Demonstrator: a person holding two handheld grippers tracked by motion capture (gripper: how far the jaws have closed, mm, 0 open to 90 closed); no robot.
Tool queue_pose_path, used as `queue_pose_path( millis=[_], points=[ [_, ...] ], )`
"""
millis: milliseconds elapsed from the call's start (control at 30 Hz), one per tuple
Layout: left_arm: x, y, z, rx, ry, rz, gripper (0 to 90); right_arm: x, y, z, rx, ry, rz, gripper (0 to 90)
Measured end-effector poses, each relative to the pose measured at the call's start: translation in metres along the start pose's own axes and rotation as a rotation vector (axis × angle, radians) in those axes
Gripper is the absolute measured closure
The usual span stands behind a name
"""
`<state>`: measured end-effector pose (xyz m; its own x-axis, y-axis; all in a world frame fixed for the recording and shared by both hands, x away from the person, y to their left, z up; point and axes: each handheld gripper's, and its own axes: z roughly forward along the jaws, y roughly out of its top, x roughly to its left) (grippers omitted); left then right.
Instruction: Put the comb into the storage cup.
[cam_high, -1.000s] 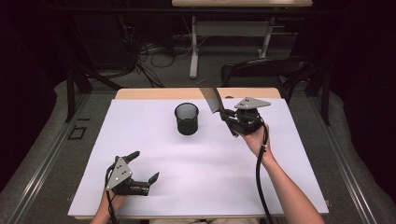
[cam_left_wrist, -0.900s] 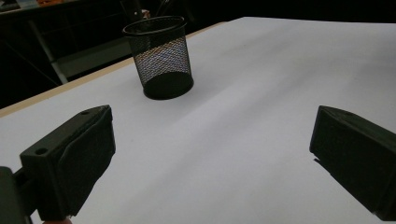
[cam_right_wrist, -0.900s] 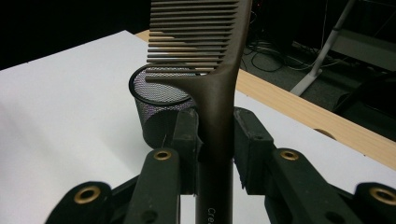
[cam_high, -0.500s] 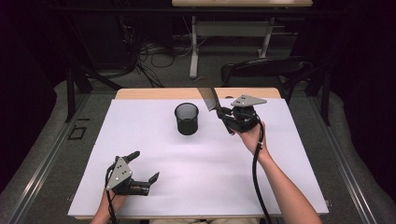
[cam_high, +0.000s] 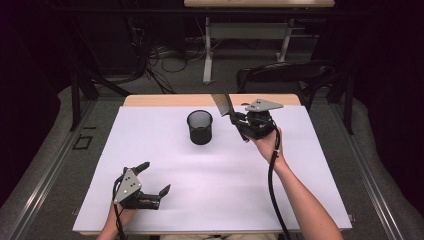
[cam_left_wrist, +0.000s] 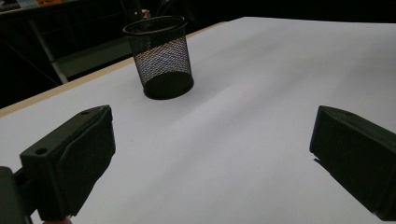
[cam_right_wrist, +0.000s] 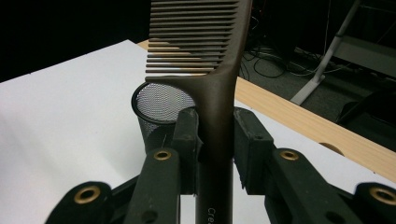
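A black mesh cup (cam_high: 200, 128) (cam_left_wrist: 161, 58) (cam_right_wrist: 156, 105) stands upright on the white table cover, toward the far middle. My right gripper (cam_high: 235, 123) (cam_right_wrist: 215, 135) is raised just right of the cup and shut on the handle of a dark brown comb (cam_high: 220, 100) (cam_right_wrist: 219, 88). The comb's toothed end points up and away, over the cup's far right side. My left gripper (cam_high: 155, 177) (cam_left_wrist: 210, 149) rests on the table near the front left. It is open, with only bare white surface between its pads.
The white cover (cam_high: 225, 175) spans most of the table, with a wooden strip (cam_high: 165, 100) showing along the far edge. Behind the table are a dark chair (cam_high: 285, 75), desk legs and cables on the floor.
The right hand with the comb has shifted slightly left, toward the cup. The left gripper has stayed where it was.
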<state>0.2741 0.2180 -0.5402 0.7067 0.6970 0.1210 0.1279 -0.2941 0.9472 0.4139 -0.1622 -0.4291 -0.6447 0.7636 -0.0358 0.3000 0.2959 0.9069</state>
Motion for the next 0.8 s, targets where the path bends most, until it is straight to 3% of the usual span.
queue_pose_path(
  millis=[800],
  points=[
    [0.0,0.0,0.0,-0.001,0.0,0.0,0.1,0.003,0.014,0.011,-0.02,0.005,-0.001,72.7]
  ],
)
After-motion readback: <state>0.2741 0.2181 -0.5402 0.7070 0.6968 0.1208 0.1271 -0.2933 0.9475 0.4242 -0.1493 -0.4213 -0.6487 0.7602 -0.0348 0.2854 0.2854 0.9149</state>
